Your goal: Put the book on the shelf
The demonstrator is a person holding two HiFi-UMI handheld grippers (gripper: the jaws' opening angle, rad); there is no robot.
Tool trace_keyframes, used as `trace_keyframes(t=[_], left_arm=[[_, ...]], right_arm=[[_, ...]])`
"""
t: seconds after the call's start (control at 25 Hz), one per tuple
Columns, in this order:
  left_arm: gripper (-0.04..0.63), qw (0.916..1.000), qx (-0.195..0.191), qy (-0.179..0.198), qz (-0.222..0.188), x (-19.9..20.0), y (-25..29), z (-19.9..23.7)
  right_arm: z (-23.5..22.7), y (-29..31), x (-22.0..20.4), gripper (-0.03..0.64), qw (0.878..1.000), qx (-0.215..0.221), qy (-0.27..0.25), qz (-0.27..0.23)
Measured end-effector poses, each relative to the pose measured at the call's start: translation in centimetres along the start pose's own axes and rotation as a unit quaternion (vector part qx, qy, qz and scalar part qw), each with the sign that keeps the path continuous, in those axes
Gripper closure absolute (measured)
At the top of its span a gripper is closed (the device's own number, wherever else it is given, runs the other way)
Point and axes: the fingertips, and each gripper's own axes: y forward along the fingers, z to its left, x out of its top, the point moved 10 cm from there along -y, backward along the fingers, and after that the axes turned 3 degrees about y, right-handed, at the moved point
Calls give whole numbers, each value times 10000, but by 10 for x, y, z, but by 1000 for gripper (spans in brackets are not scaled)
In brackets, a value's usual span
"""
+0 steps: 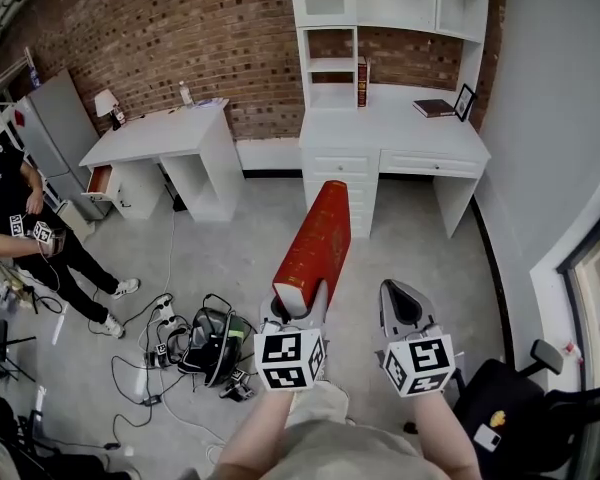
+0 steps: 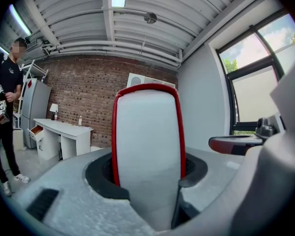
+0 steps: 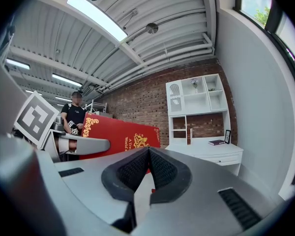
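A thick red book [image 1: 315, 243] with white page edges sticks forward out of my left gripper [image 1: 300, 306], which is shut on its near end. In the left gripper view the book's page edge [image 2: 147, 141] stands upright between the jaws and fills the middle. The right gripper view shows its red cover with gold print [image 3: 113, 134] off to the left. My right gripper [image 1: 405, 303] is beside the left one, shut and empty, its pads [image 3: 137, 168] meeting. The white shelf unit [image 1: 380, 8] on its desk [image 1: 390, 128] stands ahead by the brick wall.
On the desk are an upright red book [image 1: 362, 81], a dark book lying flat [image 1: 435, 108] and a picture frame [image 1: 465, 101]. A second white desk [image 1: 165, 143] is at left. A person [image 1: 20, 228] stands far left. Cables and a bag [image 1: 205, 343] lie on the floor; a black chair [image 1: 510, 408] is at right.
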Motion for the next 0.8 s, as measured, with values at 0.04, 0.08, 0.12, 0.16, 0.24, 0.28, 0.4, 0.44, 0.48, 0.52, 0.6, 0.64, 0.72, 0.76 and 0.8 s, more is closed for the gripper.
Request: trace_keyframes(t=[0.04,0.08,0.12,0.16,0.24,0.28,0.4,0.44,0.48,0.52,0.6,0.64,0.72,0.76,0.8], left_arm=[[362,10000,-1,3,7,0,7,3],[362,10000,-5,2,16,0,14,7],[362,10000,-10,-2,27,1,22,11],[362,10000,-14,-7,38,3,30,14],[362,10000,-8,-13,40,6,46,22],[362,10000,0,-14,30,8,55,26],[362,10000,7,-22,-11,15,81,40],[362,10000,4,-23,-25,17,89,45],[362,10000,2,-23,-39,19,98,50],[362,10000,0,-22,-53,21,107,54],[362,10000,-16,-22,-66,25,124,63],[362,10000,-28,-23,-63,26,132,67],[362,10000,-49,-31,-42,29,148,77],[362,10000,-57,-36,-28,30,156,82],[362,10000,-67,-39,-15,32,164,87]], right_arm=[[-3,7,0,611,10000,2,1,4],[-5,14,0,611,10000,1,4,7],[-8,22,1,611,10000,-5,4,8],[-10,30,2,611,10000,-12,-1,9],[-16,47,5,611,10000,-31,-14,5],[-19,56,7,611,10000,-39,-16,-2],[-27,85,11,611,10000,-28,-40,-24],[-29,94,12,611,10000,-33,-50,-38],[-32,104,14,611,10000,-43,-52,-56],[-34,114,15,611,10000,-47,-50,-70],[-39,133,17,611,10000,-28,-47,-75],[-41,143,17,611,10000,-23,-43,-71],[-44,160,19,611,10000,-41,-31,-57],[-44,169,20,611,10000,-52,-29,-47],[-45,178,21,611,10000,-56,-31,-35]])
